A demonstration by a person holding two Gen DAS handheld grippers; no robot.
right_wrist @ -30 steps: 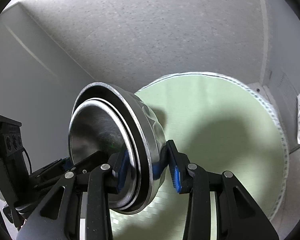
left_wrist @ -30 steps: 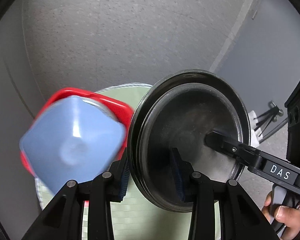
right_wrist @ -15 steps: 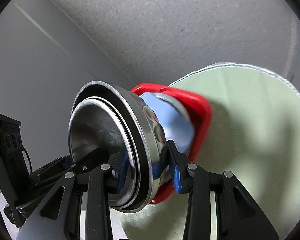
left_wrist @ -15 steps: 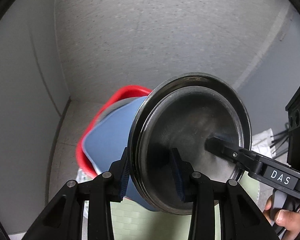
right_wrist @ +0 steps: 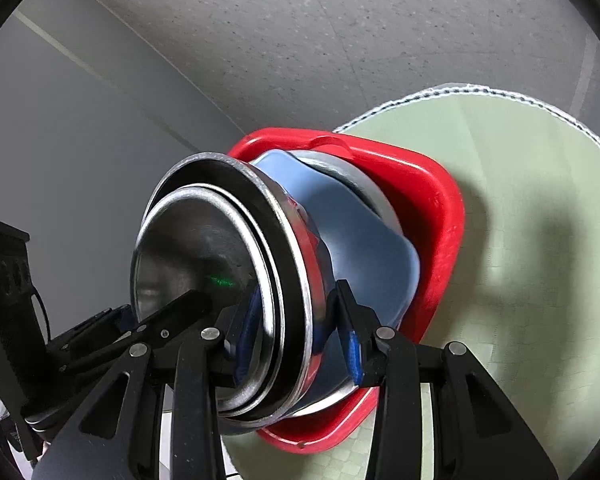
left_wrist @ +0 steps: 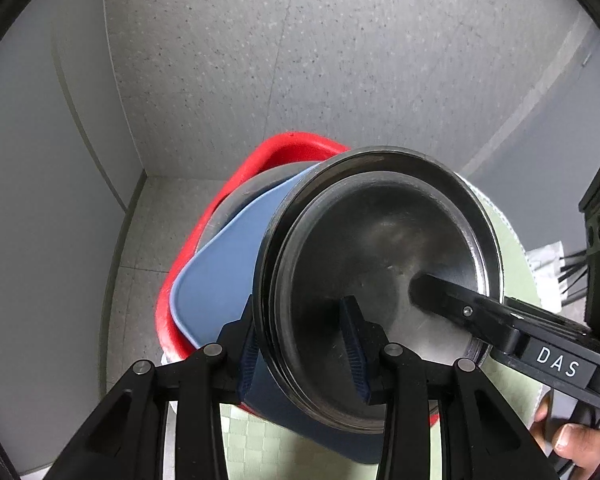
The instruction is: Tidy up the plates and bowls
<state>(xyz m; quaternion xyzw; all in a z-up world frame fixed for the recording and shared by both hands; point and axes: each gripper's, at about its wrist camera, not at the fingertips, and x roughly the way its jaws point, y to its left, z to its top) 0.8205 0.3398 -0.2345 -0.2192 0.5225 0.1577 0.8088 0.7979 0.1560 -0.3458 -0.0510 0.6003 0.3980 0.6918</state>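
- Both grippers clamp one stack of nested steel bowls (left_wrist: 380, 292) by opposite sides of its rim — left gripper (left_wrist: 302, 344) has one blue pad inside the bowl, the other outside the wall; right gripper (right_wrist: 296, 340) does the same on the far side, seen end-on in its own view.
- Jaws partly closed on each, pads pressing the rim; neither is empty. At least two bowls are nested, the exact count is unclear.
- In the left wrist view the right gripper's finger (left_wrist: 452, 300) reaches into the bowl from lower right, the person's hand (left_wrist: 572, 436) behind it.
- Key relation: the stack hangs tilted, mouth toward the cameras, directly over the red basin (right_wrist: 432, 200) — the basin lies below and just beyond the stack, toward the wall side.
- A blue square dish (right_wrist: 364, 248) sits in the basin on top of a grey dish (right_wrist: 340, 168) whose edge peeks out; the steel stack's underside looks near or touching the blue dish, contact cannot be told.
- The basin rests on a round green mat (right_wrist: 520, 220), close to its edge nearest the wall.
- Likely next move: level the stack and lower it onto the blue dish. This needs both hands to tip together, neither arm is nearer.
- Room: open mat to the right of the basin in the right wrist view; grey wall (left_wrist: 40, 200) and floor corner close on the other side, so little slack there.
- Risk: a round stack on a square dish may sit off-centre, and the rim grips could slip while tilting.
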